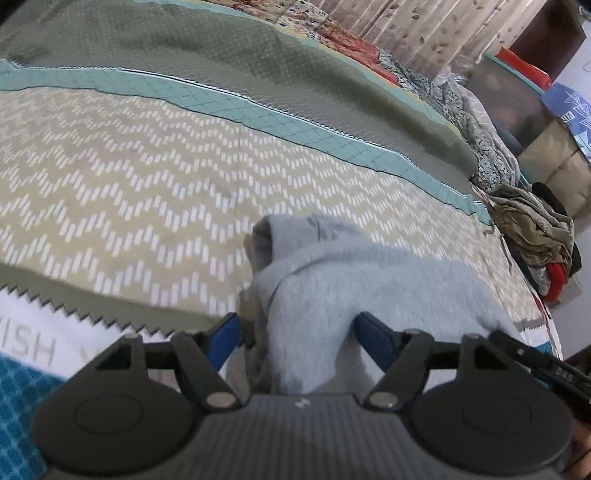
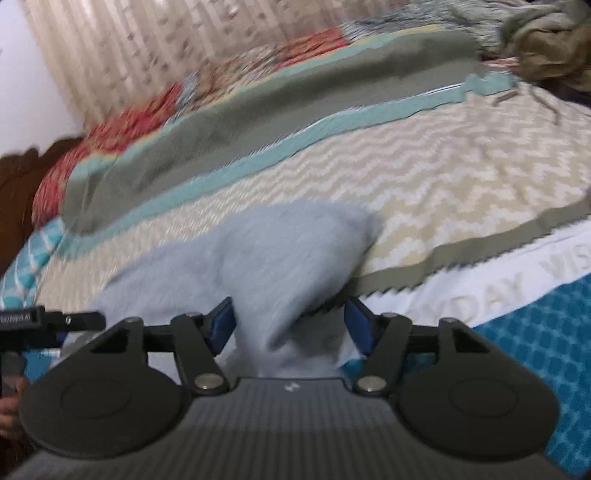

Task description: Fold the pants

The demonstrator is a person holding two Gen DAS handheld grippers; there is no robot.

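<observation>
The grey fleece pants (image 1: 351, 273) lie bunched on the zigzag-patterned bedspread (image 1: 129, 184), with a tan inner lining showing at the folded edge. My left gripper (image 1: 299, 332) straddles the cloth, its blue pads (image 1: 229, 332) standing apart and not squeezing it. In the right wrist view the same pants (image 2: 266, 251) rise in a hump between the spread jaws of my right gripper (image 2: 290, 325), with a gap showing beside the right pad (image 2: 358, 325). That view is motion-blurred. Both grippers sit close together over the pants near the bed's front edge.
A pile of olive and red clothes (image 1: 532, 229) sits at the bed's far right corner, blurred in the right wrist view (image 2: 546, 40). Floral bedding and a curtain (image 1: 413, 26) lie beyond the bed. Boxes (image 1: 569, 107) stand at the right. A teal mat (image 2: 535, 343) borders the front.
</observation>
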